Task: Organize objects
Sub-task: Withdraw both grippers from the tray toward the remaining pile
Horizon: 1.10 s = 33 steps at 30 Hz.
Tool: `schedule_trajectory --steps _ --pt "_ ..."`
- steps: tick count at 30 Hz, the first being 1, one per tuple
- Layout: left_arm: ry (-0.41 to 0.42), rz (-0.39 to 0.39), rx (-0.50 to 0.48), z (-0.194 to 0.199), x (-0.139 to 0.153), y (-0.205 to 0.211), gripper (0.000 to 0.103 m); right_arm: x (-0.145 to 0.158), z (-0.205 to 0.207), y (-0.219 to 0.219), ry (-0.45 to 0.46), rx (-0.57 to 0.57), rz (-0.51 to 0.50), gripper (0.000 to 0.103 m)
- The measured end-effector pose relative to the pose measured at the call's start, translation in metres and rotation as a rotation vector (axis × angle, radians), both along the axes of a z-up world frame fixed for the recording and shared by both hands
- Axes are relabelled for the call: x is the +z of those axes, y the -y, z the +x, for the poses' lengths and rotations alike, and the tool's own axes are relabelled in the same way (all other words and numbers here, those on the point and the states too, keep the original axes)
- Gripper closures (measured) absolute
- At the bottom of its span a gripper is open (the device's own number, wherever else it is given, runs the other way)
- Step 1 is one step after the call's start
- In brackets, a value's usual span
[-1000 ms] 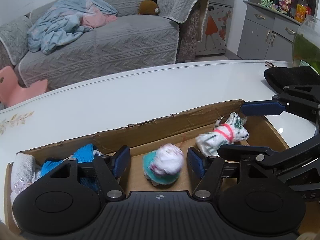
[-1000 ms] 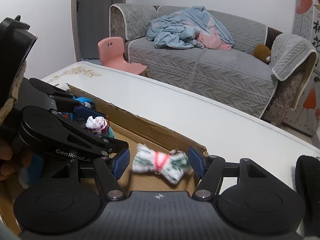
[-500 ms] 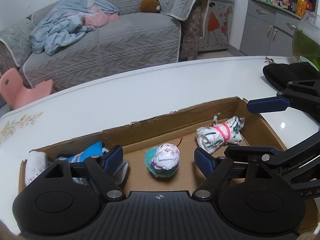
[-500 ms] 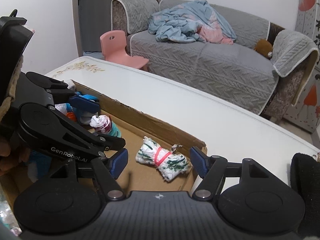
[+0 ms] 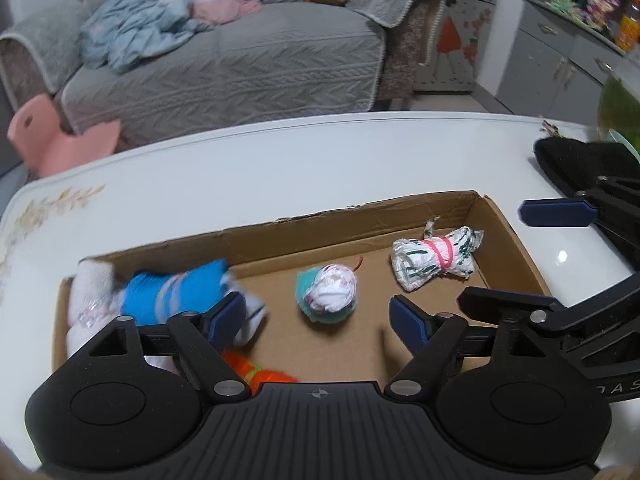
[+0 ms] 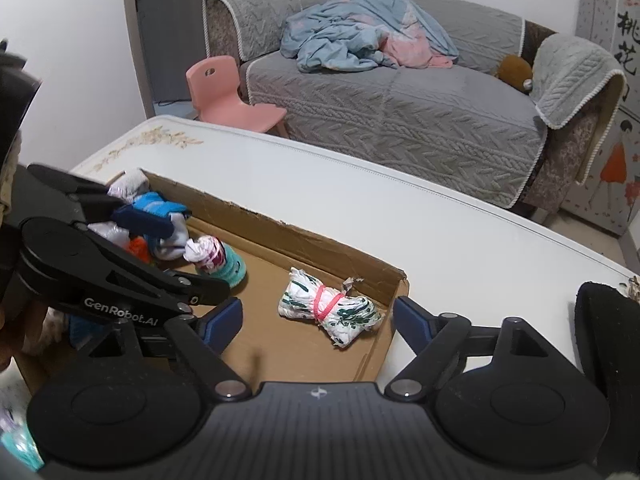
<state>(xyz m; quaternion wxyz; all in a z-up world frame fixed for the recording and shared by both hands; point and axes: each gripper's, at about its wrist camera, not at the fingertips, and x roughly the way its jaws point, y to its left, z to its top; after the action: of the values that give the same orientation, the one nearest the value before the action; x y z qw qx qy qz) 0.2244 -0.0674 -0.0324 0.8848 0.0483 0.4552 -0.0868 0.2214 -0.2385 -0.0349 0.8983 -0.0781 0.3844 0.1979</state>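
Observation:
A shallow cardboard box [image 5: 360,220] [image 6: 304,236] lies on the white table. In it lie a white-and-green bundle tied with a pink band [image 5: 434,256] [image 6: 332,308], a teal-and-white rolled bundle [image 5: 328,292] [image 6: 218,258], a blue striped sock roll [image 5: 172,292] [image 6: 154,204], white socks [image 5: 90,292] and an orange piece [image 5: 256,372]. My left gripper [image 5: 318,314] is open and empty above the box, over the teal bundle. My right gripper [image 6: 318,312] is open and empty above the box's right end, over the white-and-green bundle.
A black cloth [image 5: 580,160] [image 6: 604,320] lies on the table right of the box. A glass bowl [image 5: 620,104] stands at the far right. Beyond the table are a grey sofa [image 6: 400,92] and a pink child's chair [image 6: 224,92].
Both grippers have lifted up and back from the box, jaws wider. The teal bundle and the white-and-green bundle, earlier between the fingers, now lie on the box floor.

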Motion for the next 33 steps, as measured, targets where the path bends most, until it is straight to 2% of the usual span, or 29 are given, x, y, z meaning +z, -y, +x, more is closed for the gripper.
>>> schedule_trajectory --steps 2,6,13,17,20,29,33 --pt "-0.001 0.005 0.026 -0.004 0.005 -0.003 0.01 0.002 -0.002 -0.001 0.001 -0.006 0.006 0.015" --pt "-0.006 0.005 0.05 -0.011 0.009 -0.01 0.002 0.006 -0.008 -0.004 0.001 -0.01 -0.002 0.013" --pt "0.029 0.038 0.062 -0.031 0.027 -0.014 0.001 0.007 -0.024 -0.011 -0.007 0.006 -0.01 0.006" --pt "0.037 0.003 0.049 -0.044 0.038 -0.018 0.001 0.01 -0.033 -0.014 -0.011 0.01 -0.015 0.005" --pt "0.046 0.03 0.051 -0.058 0.037 -0.018 0.001 0.012 -0.041 -0.018 -0.01 0.019 -0.012 0.004" --pt "0.072 0.012 0.088 -0.111 0.04 -0.05 0.001 0.022 -0.07 -0.023 0.031 0.049 -0.025 0.001" --pt "0.065 0.006 0.085 -0.141 0.032 -0.065 0.001 0.024 -0.093 -0.022 0.031 0.084 -0.006 0.001"
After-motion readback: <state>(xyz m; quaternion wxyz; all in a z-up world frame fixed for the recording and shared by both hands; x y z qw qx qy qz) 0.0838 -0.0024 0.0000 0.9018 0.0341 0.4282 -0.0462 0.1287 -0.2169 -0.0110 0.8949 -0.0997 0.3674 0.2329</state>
